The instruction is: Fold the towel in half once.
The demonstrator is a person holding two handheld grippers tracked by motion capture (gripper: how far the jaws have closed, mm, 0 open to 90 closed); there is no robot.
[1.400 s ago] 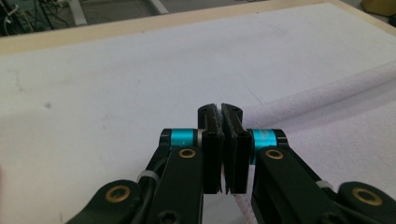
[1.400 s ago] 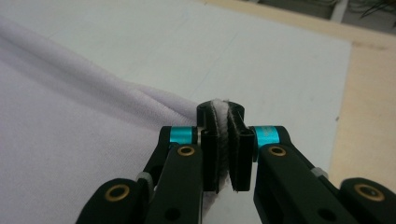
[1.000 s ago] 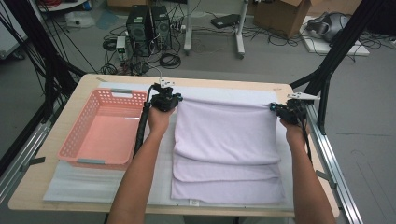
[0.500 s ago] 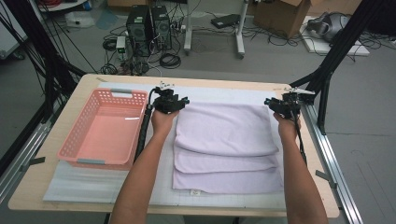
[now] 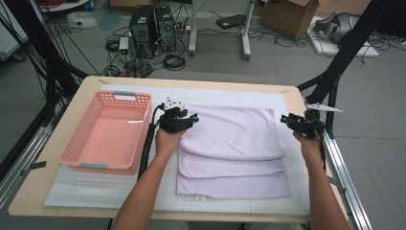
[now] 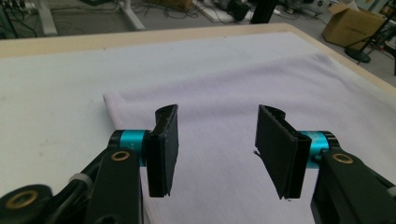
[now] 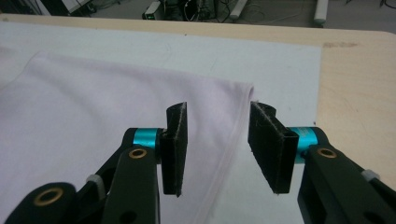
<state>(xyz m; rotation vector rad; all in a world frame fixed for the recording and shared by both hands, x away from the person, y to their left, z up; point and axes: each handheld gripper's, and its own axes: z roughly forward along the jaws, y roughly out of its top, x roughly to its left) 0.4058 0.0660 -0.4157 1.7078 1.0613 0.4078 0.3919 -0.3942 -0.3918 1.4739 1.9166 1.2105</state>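
Wooden table [image 5: 57, 191] under a white mat [image 5: 230, 93] — folded lilac towel [image 5: 234, 143] centre, pink basket [image 5: 107, 136] left. Grey floor behind — computer towers [image 5: 152, 26], cables, cardboard box [image 5: 292, 17]. Left gripper [image 5: 184, 120] and right gripper [image 5: 292, 120] have just been opening, jaws apart, nothing pinched.

floor [image 5: 268, 62]: grey (cables strewn) | computer towers [image 5: 152, 24] | cardboard box [image 5: 292, 17]

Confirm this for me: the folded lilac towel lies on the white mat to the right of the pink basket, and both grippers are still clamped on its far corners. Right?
Not quite. The left gripper and right gripper have just been opening; their pads stand apart above the towel, as both gripper views show. The towel does lie on the white mat, right of the pink basket.
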